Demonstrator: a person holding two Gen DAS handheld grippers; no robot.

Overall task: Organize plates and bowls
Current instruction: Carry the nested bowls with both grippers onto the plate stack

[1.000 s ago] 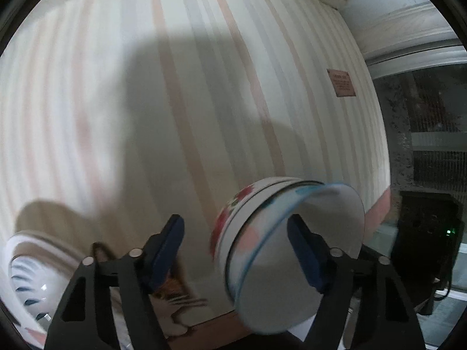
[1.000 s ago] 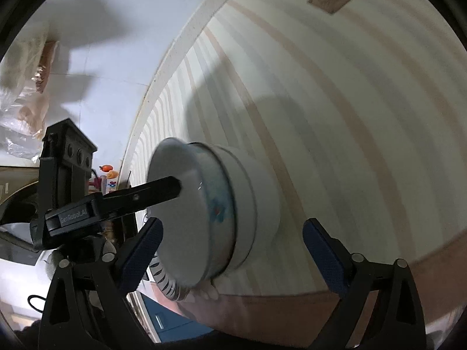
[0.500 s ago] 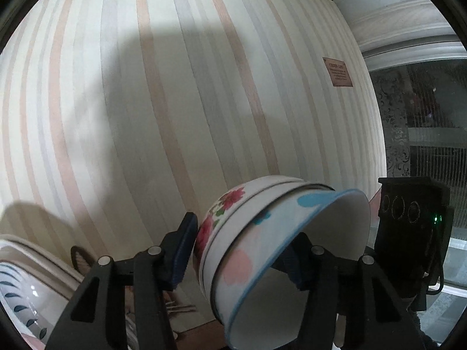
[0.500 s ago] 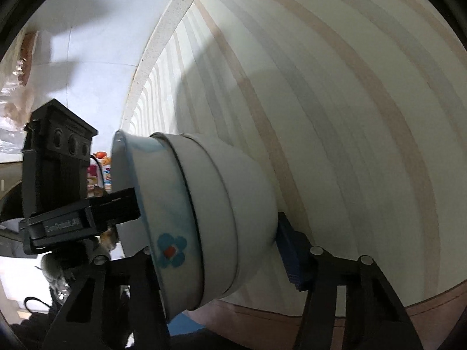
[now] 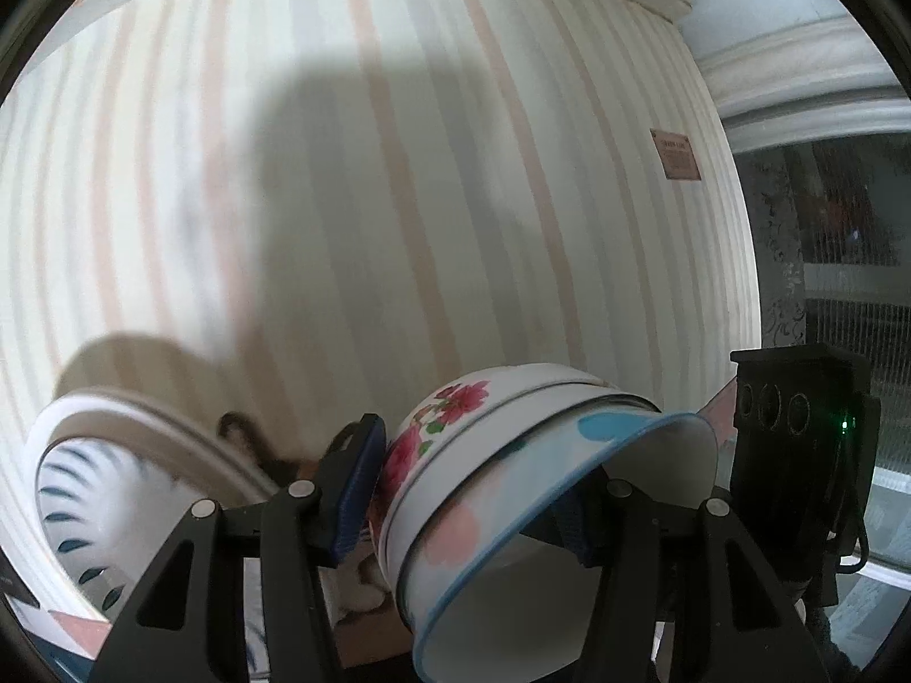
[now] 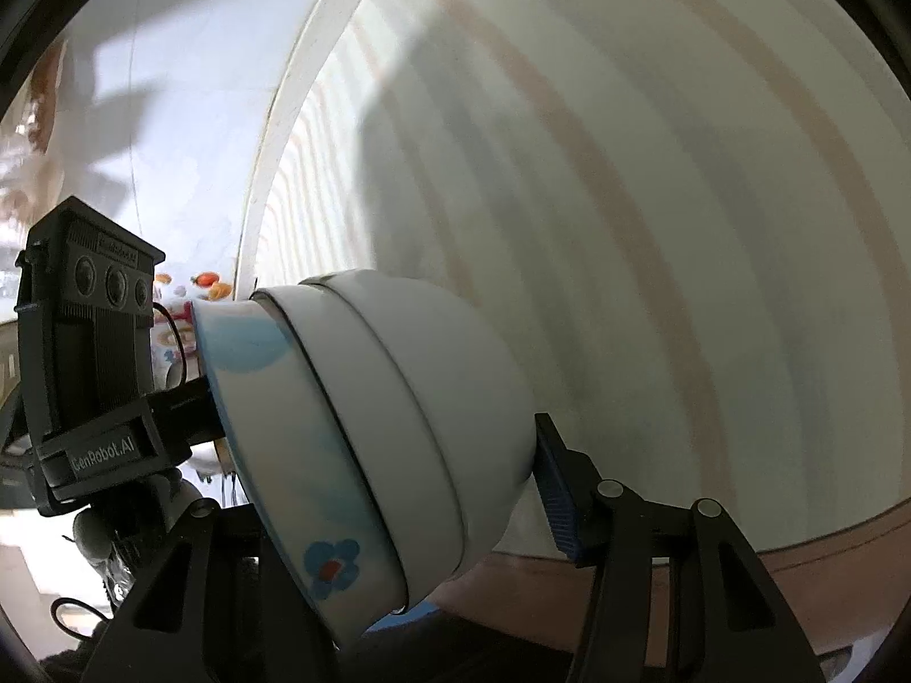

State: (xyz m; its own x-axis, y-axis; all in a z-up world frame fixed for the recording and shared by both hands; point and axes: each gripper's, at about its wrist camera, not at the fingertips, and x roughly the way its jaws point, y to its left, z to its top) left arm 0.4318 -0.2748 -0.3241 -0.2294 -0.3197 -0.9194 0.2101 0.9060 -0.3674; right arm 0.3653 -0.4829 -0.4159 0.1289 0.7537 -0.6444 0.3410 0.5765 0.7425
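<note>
- The striped tablecloth (image 5: 398,199) on the table fills the space beyond your fingers.
- A blue-patterned plate (image 5: 108,489) sits left of your left gripper (image 5: 472,489).
- The stack of nested bowls (image 6: 364,432) is gripped by both your left gripper and your right gripper (image 6: 393,506), fingers closed on it; the right fingers have just finished closing.

Both wrist views face each other, close on shared bowls (image 5: 512,489).

Soft, even light, broad grey shadows on the striped tablecloth (image 5: 398,199), strong fisheye bending, slight blur throughout.
</note>
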